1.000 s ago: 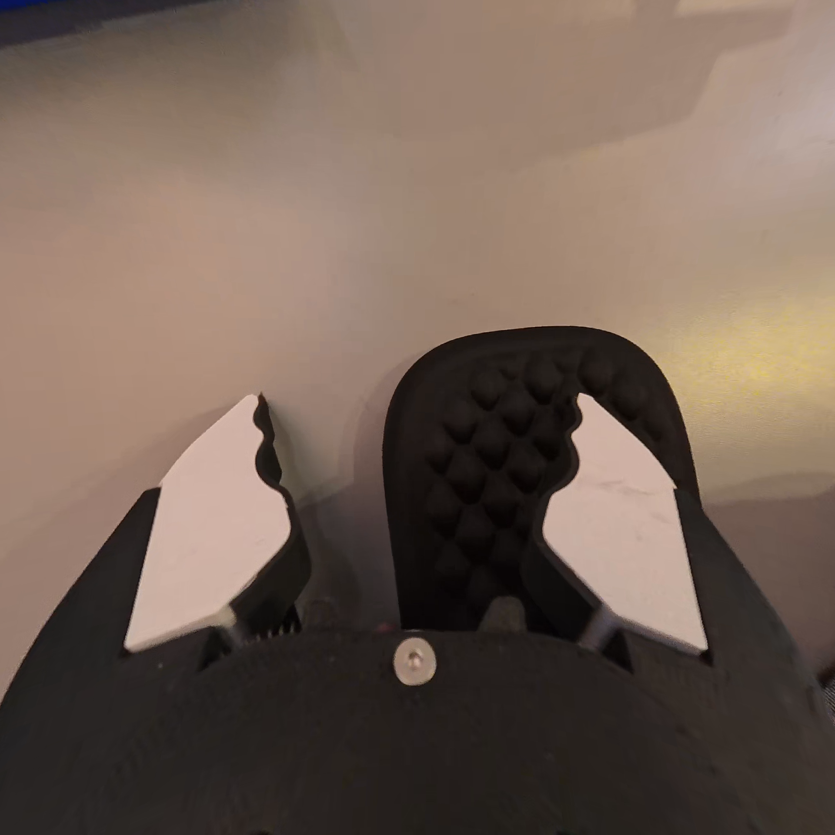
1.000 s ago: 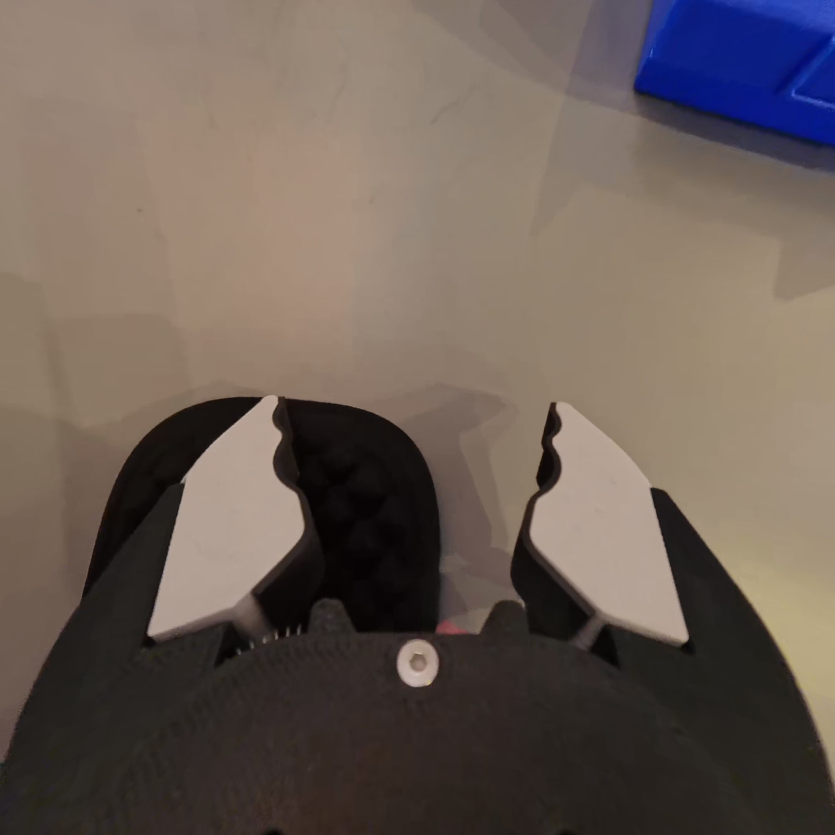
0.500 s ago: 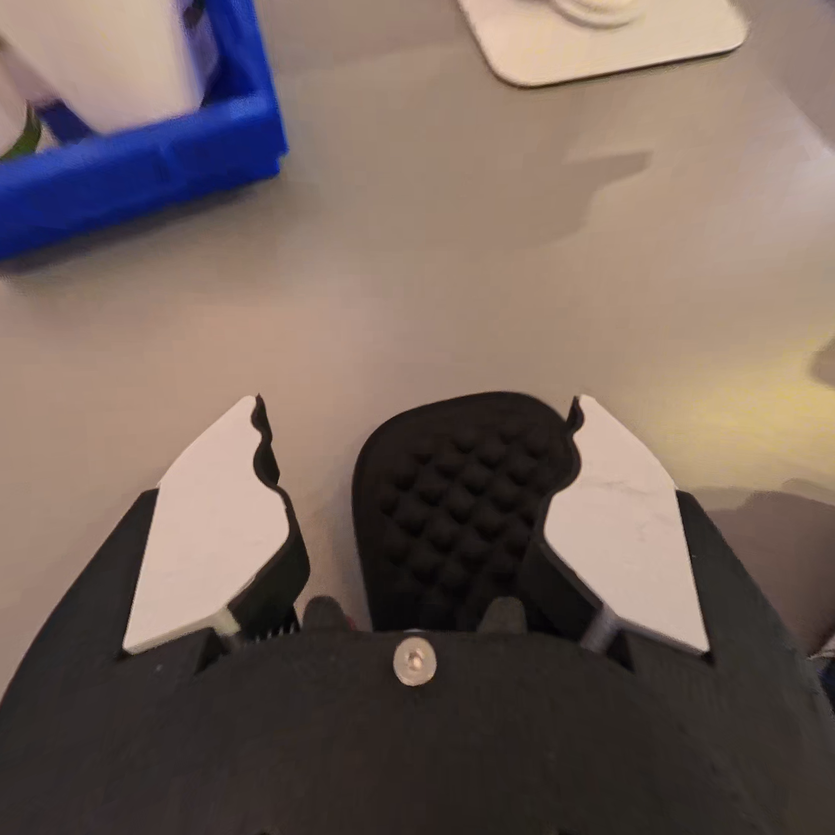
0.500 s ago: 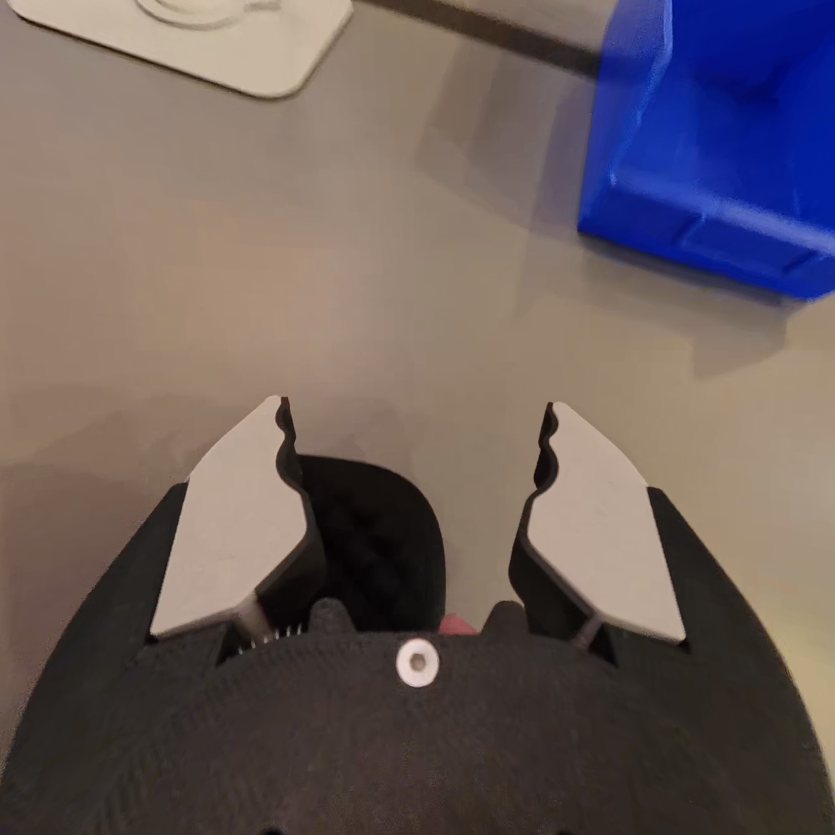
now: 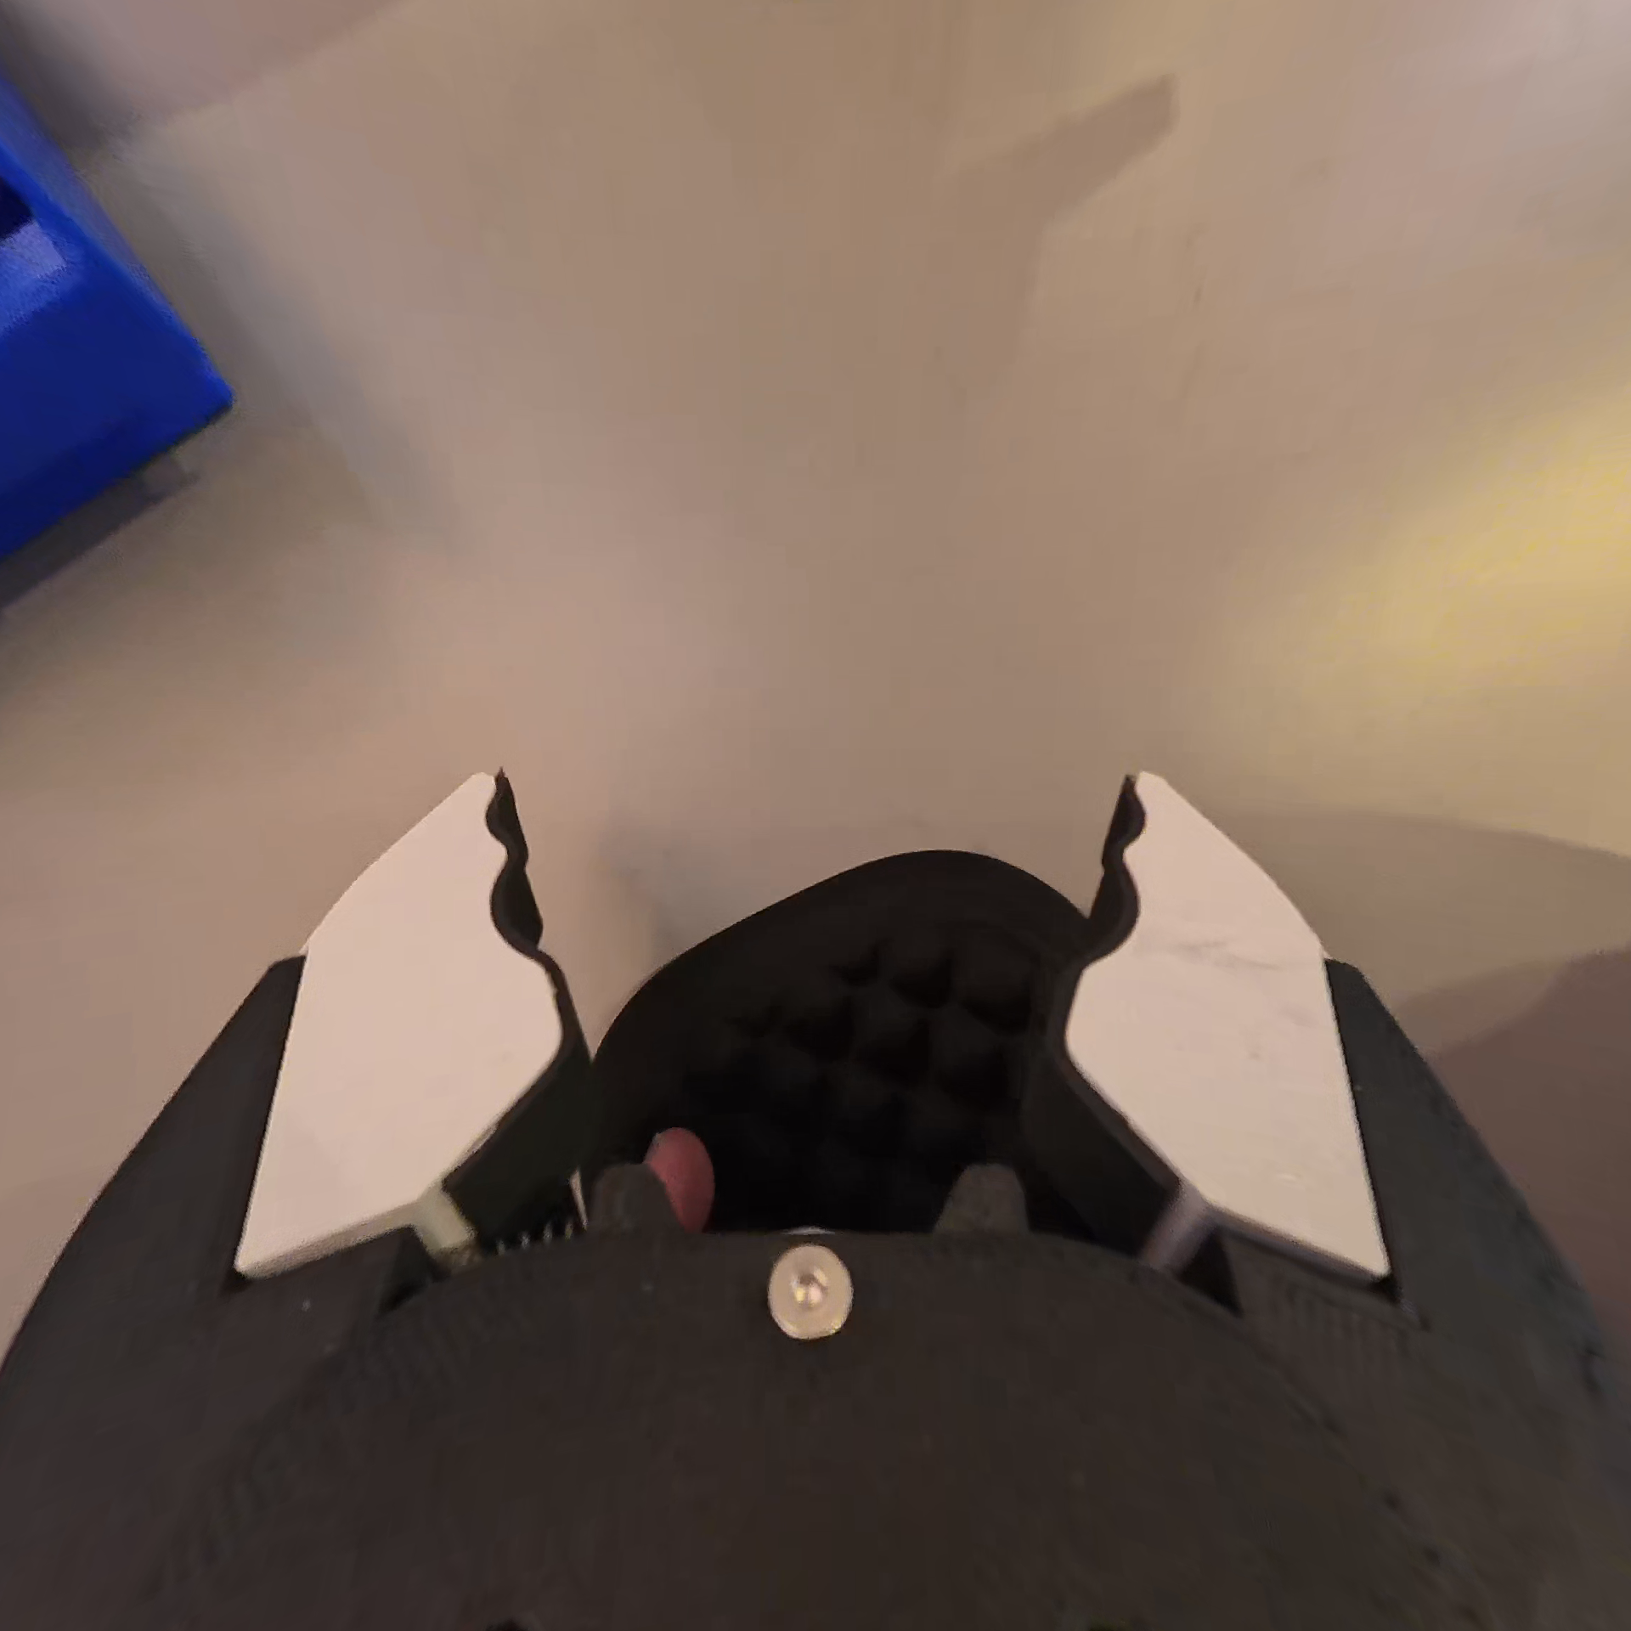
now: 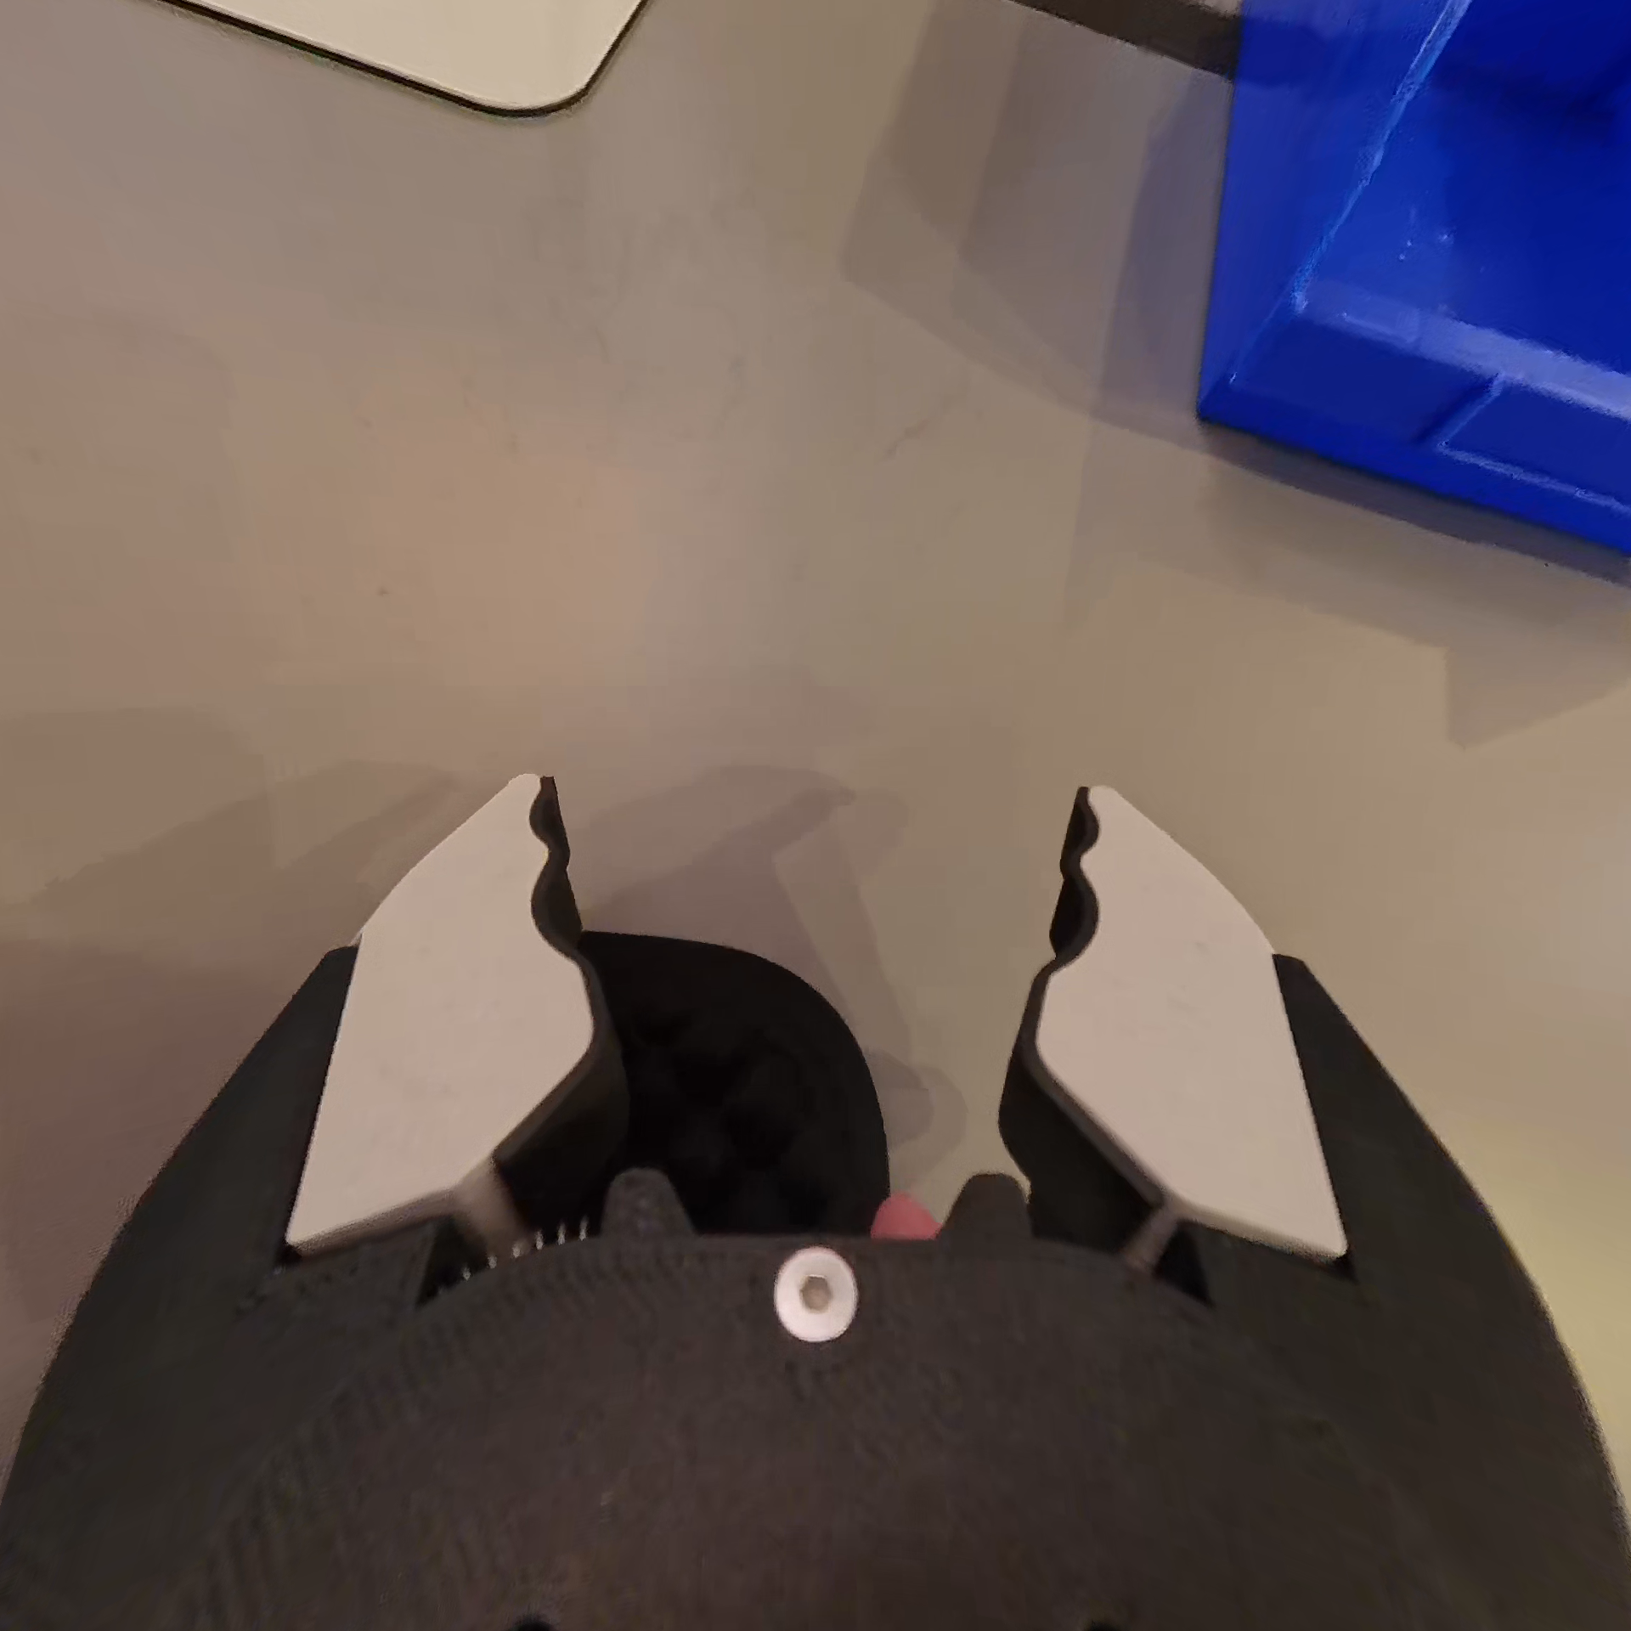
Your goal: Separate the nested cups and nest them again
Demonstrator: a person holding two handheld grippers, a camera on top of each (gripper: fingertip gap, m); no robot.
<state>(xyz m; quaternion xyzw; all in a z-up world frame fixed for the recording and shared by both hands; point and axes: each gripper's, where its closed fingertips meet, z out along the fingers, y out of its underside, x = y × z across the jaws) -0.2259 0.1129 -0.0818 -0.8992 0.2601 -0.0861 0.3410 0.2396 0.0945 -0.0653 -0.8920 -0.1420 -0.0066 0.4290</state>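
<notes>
The left gripper point(image 5: 816, 781) is spread wide, and there is only bare desk point(image 5: 794, 441) between its two white fingers point(image 5: 415, 1015). It holds nothing. Under it, a black bumpy pad point(image 5: 883, 1015) sticks out from the gripper's body, closer to the finger on the right of the picture, and a small pink thing point(image 5: 681, 1187) peeks out down by the body. I cannot tell what the pink thing is. A blue bin point(image 5: 79, 371) sits far off to the left side of the left wrist view, a bit blurry, and a soft yellow glow lies on the desk at the right. The right gripper point(image 6: 812, 785) is spread wide too, and its white fingers point(image 6: 459, 1041) have only desk point(image 6: 618, 441) between them, so it also holds nothing. A black bumpy pad point(image 6: 741, 1086) shows under it, close to the finger on the left of the picture, and a little pink bit point(image 6: 902, 1225) peeks out by the body. In the right wrist view, a blue bin point(image 6: 1447, 291) stands at the top right, well away from the fingers. A flat white plate with a rounded corner point(image 6: 459, 44) lies at the top left. Gray shadows fall on the desk just past the fingertips. The cups are not in either view, so I cannot tell where they are.
</notes>
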